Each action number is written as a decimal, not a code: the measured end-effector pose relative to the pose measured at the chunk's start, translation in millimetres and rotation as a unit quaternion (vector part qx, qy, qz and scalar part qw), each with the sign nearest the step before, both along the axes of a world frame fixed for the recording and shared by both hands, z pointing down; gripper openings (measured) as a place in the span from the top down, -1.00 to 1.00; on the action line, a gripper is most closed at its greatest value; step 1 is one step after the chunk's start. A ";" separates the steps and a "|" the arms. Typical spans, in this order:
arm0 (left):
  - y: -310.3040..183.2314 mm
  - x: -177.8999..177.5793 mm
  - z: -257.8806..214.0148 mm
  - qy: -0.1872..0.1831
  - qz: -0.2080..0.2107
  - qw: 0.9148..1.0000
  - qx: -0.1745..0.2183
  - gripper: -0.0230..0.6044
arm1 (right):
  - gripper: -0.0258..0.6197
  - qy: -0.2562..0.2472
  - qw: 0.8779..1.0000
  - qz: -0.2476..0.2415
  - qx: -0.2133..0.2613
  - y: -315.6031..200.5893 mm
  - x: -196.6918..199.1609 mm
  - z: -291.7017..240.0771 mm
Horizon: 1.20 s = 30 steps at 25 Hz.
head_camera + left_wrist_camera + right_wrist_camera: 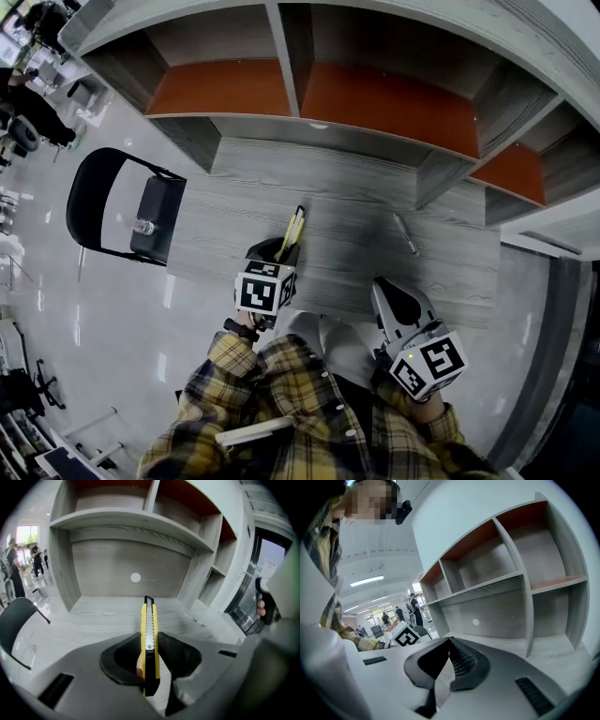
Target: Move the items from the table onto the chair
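Observation:
A yellow utility knife [293, 228] with a black slider is clamped between the jaws of my left gripper [281, 251], which hangs above the grey wooden table [281, 173]. In the left gripper view the knife [149, 630] stands on edge, pointing forward out of the left gripper [149, 654]. My right gripper [389, 292] is shut and holds nothing, near the table's front edge; its ribbed pads meet in the right gripper view [449, 656]. A black folding chair [94, 202] stands left of the table with a small clear item [143, 227] on its seat.
A slim grey pen [405, 234] lies on the table to the right. A grey shelf unit with orange back panels [394, 103] rises behind the table. People stand far off in the hall [14, 569]. The glossy floor [112, 309] spreads out round the chair.

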<state>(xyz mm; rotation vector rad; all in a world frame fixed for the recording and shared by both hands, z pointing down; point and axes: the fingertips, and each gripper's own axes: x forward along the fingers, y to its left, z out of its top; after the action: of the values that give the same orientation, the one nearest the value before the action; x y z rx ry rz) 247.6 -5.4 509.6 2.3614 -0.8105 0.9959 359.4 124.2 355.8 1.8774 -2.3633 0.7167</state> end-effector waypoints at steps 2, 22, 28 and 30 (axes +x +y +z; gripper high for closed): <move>1.5 -10.3 -18.1 0.027 -0.029 0.999 0.005 0.55 | 0.87 0.000 1.000 -0.020 0.001 0.1 -6.8 -1.5; -38.9 -268.6 -72.4 0.080 -0.305 0.948 0.040 0.55 | 0.87 0.015 0.970 -0.241 -0.020 -90.3 -185.0 -5.3; -89.6 -358.9 -56.1 0.064 -0.309 0.948 0.032 0.55 | 0.87 0.014 0.965 -0.259 -0.044 -143.8 -273.6 18.3; -117.7 -389.5 -38.7 0.057 -0.304 0.951 0.024 0.55 | 0.87 0.011 0.966 -0.254 -0.052 -170.7 -307.1 35.2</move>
<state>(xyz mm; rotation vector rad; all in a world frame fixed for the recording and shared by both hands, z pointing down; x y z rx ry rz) -141.9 -123.1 470.9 1.9729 -1.4068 0.5768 52.3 -46.5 391.0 1.1473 -2.5660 0.7353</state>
